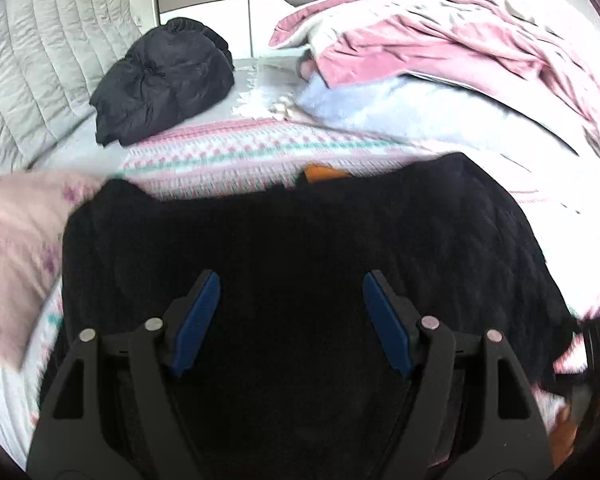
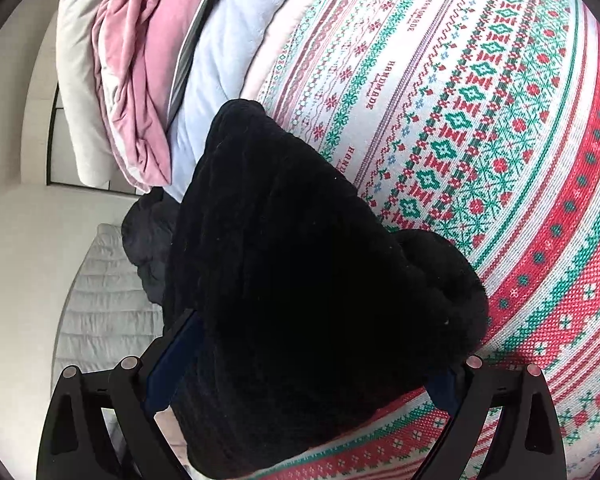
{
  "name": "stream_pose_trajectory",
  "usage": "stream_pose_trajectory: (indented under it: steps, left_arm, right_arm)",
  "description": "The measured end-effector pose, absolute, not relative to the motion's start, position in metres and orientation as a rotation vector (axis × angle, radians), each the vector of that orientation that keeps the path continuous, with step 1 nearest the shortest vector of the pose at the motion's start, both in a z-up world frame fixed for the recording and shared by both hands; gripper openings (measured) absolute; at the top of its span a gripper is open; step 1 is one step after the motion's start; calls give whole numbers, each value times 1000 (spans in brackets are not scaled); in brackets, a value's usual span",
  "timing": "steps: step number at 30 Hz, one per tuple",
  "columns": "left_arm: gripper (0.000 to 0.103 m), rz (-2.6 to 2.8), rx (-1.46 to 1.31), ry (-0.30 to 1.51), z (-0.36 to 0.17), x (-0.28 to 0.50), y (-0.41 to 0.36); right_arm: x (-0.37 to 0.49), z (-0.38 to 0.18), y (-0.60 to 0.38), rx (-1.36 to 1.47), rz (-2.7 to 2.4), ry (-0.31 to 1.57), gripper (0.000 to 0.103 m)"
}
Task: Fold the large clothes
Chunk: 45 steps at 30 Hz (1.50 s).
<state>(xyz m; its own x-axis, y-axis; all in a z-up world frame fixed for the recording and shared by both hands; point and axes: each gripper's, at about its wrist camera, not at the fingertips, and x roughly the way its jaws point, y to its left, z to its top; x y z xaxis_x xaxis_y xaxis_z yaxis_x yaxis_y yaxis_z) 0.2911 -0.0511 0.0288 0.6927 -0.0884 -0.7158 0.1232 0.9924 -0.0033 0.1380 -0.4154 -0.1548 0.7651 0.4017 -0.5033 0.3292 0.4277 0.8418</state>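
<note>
A large black fleece garment point(image 1: 300, 232) lies on the patterned bedspread point(image 1: 236, 152), filling the lower half of the left wrist view. My left gripper point(image 1: 291, 320) is open just above it, blue pads point(image 1: 198, 320) wide apart and empty. An orange patch point(image 1: 324, 172) peeks from behind the garment's far edge. In the right wrist view the same garment point(image 2: 300, 272) is bunched between the fingers of my right gripper point(image 2: 300, 364), whose jaws stand wide apart with cloth covering both pads. The fingertips are hidden, so its grip is unclear.
A crumpled black jacket point(image 1: 168, 76) sits at the far left of the bed by a grey quilted headboard point(image 1: 40, 72). A pile of pink and pale blue bedding point(image 1: 440, 60) lies at the far right. A pink pillow point(image 1: 16, 256) is at the left.
</note>
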Motion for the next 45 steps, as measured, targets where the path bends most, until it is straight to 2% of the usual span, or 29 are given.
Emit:
stream_pose_trajectory:
  steps: [2, 5, 8, 21, 26, 30, 35, 39, 45]
  left_arm:
    - [75, -105, 53, 835, 25, 323, -55]
    - [76, -94, 42, 985, -3, 370, -59]
    - [83, -91, -16, 1075, -35, 387, -58]
    - [86, -58, 25, 1027, -40, 384, -66]
    - [85, -96, 6, 1024, -17, 372, -54]
    - [85, -148, 7, 1007, 7, 329, -47]
    - [85, -149, 135, 957, -12, 287, -65]
    - [90, -128, 87, 996, -26, 298, -64]
    - [90, -123, 98, 977, -27, 295, -64]
  right_arm:
    - [144, -155, -413, 1131, 39, 739, 99]
    - [148, -155, -409, 1100, 30, 749, 99]
    - [155, -155, -406, 1102, 37, 768, 99]
    - [169, -149, -391, 1070, 14, 723, 99]
    - [163, -132, -396, 1078, 80, 645, 99]
    - [164, -129, -394, 1061, 77, 642, 99]
    - [163, -123, -392, 1070, 100, 594, 99]
    - [159, -111, -384, 995, 123, 552, 99]
    - [160, -107, -380, 966, 109, 531, 97]
